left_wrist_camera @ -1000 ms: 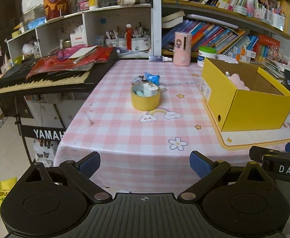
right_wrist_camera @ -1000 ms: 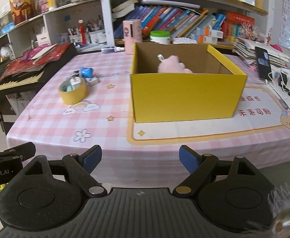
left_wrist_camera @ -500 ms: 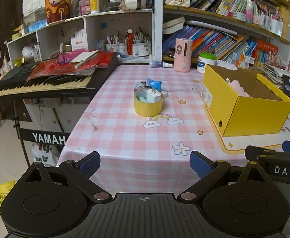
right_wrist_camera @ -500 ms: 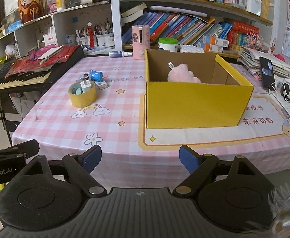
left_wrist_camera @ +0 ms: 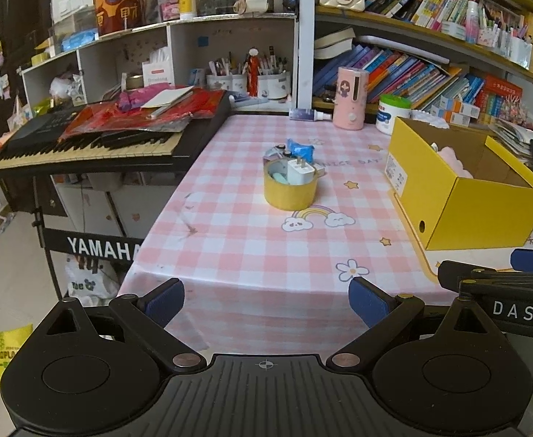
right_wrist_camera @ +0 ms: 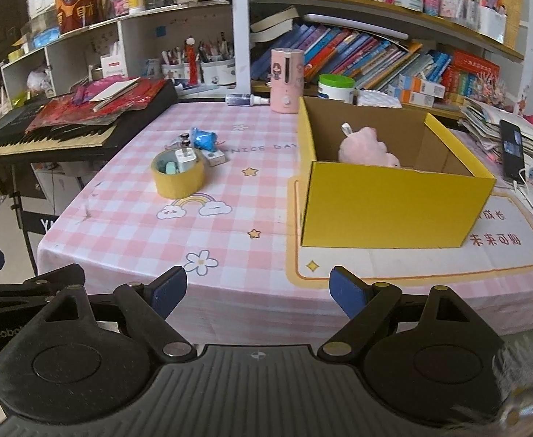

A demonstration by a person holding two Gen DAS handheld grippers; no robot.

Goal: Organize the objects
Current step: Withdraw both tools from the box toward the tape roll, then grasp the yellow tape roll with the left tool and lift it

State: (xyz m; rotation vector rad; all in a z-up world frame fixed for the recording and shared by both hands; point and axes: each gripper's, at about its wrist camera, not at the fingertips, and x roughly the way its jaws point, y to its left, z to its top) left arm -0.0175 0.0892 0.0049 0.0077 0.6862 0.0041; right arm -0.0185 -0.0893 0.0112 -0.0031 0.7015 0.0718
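Black Yamaha keyboard (left_wrist_camera: 95, 142) left of table, red papers (left_wrist_camera: 146, 118) piled on it. Bookshelf (right_wrist_camera: 394, 54) crammed with books behind. Black phone (right_wrist_camera: 512, 153) far right.

Left gripper (left_wrist_camera: 266, 296), right gripper (right_wrist_camera: 257, 291) – jaws wide, empty, angled down.

I read "YAMAHA" on the keyboard stand (left_wrist_camera: 98, 249) at lower left and "NICE DAY" on the tablecloth (left_wrist_camera: 350, 162). "DAS" marks the other gripper (left_wrist_camera: 513, 309) at lower right.
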